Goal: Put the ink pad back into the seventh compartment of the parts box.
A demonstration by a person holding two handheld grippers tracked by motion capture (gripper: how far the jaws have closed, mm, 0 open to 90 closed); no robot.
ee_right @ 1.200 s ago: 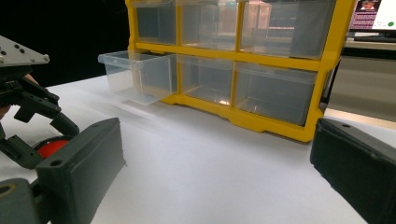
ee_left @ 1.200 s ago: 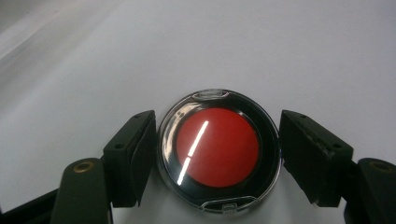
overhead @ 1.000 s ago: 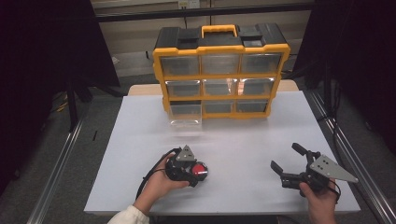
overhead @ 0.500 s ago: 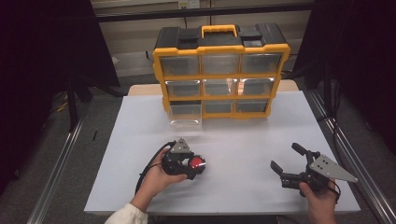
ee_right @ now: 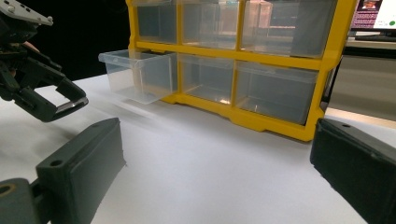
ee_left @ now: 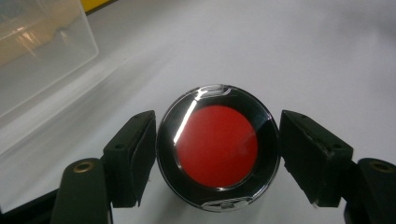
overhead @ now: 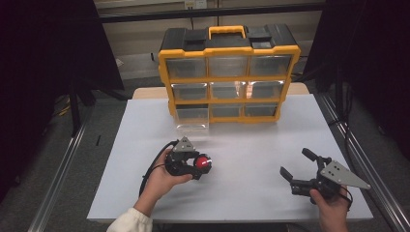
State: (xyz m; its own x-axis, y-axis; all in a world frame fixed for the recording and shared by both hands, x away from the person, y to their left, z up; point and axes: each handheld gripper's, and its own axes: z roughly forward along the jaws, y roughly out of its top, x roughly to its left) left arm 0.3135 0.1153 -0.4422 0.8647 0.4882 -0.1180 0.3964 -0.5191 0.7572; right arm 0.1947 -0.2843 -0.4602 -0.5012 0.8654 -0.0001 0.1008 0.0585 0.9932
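L gripper sits low-centre-left on the white tabletop, fingers clamped on a round black case w/ red centre. In the left gripper view one finger pad presses the case's left rim; the other pad looks just beside the right rim, contact there can't be told for sure. In the high view the case shows as a red dot at the gripper's tip, over the tabletop, in front of the pulled-out clear drawer.

R gripper is well apart at the tabletop's right side, fingers wide apart w/ nothing between them; its own view looks across bare tabletop toward the organizer.

Yellow-black organizer stands at the far edge, clear drawers in three rows; its bottom-left drawer is slid out, others flush.
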